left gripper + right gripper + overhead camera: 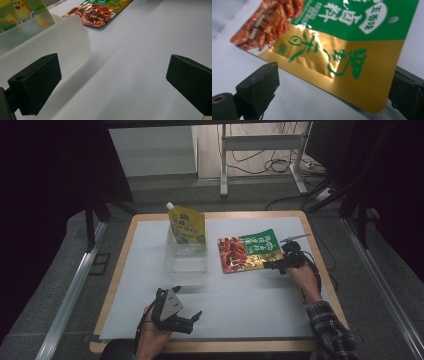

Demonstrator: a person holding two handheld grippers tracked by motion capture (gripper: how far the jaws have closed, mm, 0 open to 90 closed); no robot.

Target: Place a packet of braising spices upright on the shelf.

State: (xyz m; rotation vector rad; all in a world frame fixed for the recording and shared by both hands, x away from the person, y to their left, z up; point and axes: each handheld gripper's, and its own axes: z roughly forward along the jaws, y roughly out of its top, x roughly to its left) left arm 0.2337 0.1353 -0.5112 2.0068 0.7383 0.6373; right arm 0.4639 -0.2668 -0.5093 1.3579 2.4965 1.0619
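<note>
**Snack pouch almost in the jaws, tub waiting next door**

Closest to the lens in the high view is the left gripper (192, 317), a black two-jaw tool with a grey three-cornered plate on top, sitting down at about 6 o'clock on the table. Its jaws are spread wide with nothing between them, just bare tabletop.

Going by size: the big white-topped table with a light wooden rim (260, 295) carries everything. Next, the clear rectangular plastic tub (186, 262) sits a bit past centre toward 11 o'clock. Leaning up out of its far end is a yellow stand-up spout pouch with a white cap (187, 226), with a cartoon chick printed on it.

Just beside the tub, toward 1 o'clock, the flat green-and-gold foil snack pouch with a red food photo (250, 250) lies on the table. The right gripper (274, 266) is at that pouch's near right corner. In the right gripper view its jaws stand apart on either side of the gold corner (352, 72), not closed on it; I can't tell whether either jaw is touching the foil.
</note>
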